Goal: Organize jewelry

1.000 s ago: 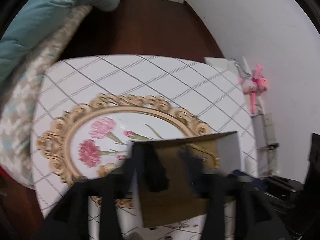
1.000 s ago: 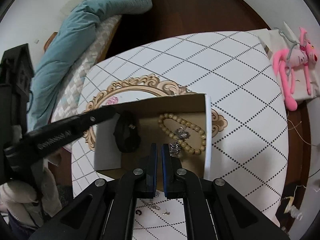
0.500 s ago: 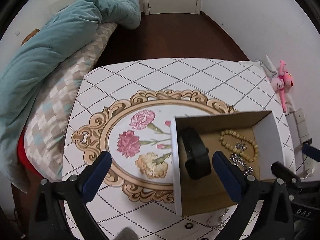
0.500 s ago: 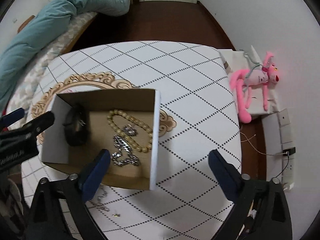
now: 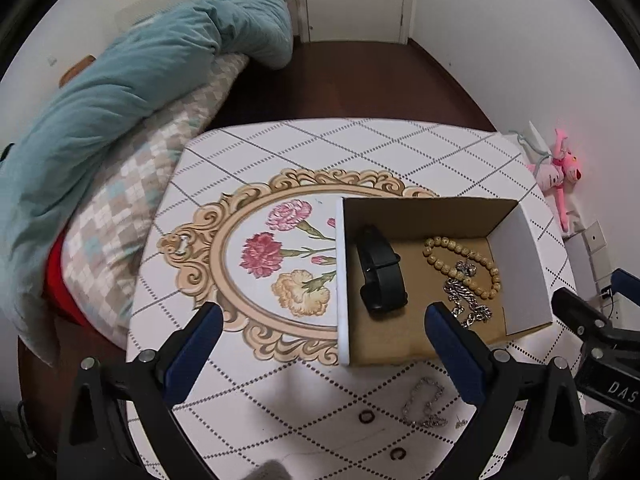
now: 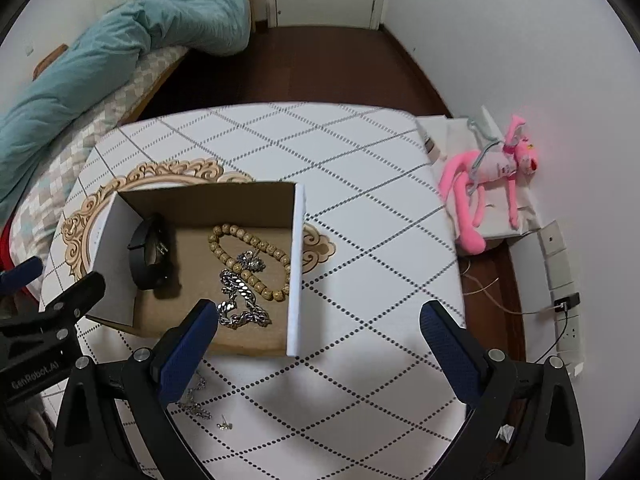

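Observation:
An open cardboard box (image 5: 520,272) (image 6: 295,264) stands on the patterned table. Inside lie a black watch band (image 5: 380,276) (image 6: 148,256), a tan bead bracelet (image 5: 460,264) (image 6: 248,260) and a heavy silver chain (image 5: 468,304) (image 6: 240,304). On the table in front of the box lie a thin silver chain (image 5: 424,404) (image 6: 196,400), two small dark rings (image 5: 365,416) and an earring (image 6: 225,425). My left gripper (image 5: 322,312) hangs open above the box's near left corner. My right gripper (image 6: 319,310) is open over its near right side. Neither holds anything.
The table (image 6: 360,184) carries a gold-framed flower print (image 5: 280,256). A bed with a teal duvet (image 5: 120,92) runs along the left. A pink plush toy (image 6: 488,184) and wall sockets (image 6: 560,264) sit at the right by the wall.
The right gripper went from shut to wide open. The left gripper's fingers, close against the box before, spread wide. Both drew back from the box, so the views take in more of the room.

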`<state>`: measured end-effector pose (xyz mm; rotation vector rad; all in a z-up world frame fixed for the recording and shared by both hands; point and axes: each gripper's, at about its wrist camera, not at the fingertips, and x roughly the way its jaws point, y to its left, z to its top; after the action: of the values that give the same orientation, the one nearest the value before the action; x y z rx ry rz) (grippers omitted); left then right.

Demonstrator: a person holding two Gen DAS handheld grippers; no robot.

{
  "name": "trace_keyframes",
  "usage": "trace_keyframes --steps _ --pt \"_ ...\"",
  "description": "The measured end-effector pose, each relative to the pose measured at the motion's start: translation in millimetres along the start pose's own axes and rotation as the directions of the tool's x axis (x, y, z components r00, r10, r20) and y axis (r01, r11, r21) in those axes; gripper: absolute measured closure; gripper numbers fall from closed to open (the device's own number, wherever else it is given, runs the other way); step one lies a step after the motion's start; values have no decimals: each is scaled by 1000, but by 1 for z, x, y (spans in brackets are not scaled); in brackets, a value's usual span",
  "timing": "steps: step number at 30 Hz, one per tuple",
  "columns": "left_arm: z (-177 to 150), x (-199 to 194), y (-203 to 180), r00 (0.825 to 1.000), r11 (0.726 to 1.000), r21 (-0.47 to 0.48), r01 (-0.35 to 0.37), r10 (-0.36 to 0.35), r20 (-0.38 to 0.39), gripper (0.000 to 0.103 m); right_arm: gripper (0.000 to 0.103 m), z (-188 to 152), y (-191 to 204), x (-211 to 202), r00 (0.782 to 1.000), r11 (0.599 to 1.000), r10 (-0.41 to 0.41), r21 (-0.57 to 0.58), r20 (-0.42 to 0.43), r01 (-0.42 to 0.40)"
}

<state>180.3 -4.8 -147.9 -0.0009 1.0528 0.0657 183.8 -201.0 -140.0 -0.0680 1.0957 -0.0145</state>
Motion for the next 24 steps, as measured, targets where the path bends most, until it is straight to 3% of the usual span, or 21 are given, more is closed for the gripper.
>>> trace_keyframes --steps 12,20,24 --pt "-10 -69 -1 992 1000 -7 0 0 126 0 1 -15 -12 -72 989 999 -18 47 149 12" --pt "-13 -98 -1 987 999 -15 31 -28 156 0 1 -23 -16 -113 976 998 -11 68 217 -4" --pt "-15 -100 1 990 999 -33 8 -3 144 0 1 -27 -19 -123 975 996 12 87 224 -32"
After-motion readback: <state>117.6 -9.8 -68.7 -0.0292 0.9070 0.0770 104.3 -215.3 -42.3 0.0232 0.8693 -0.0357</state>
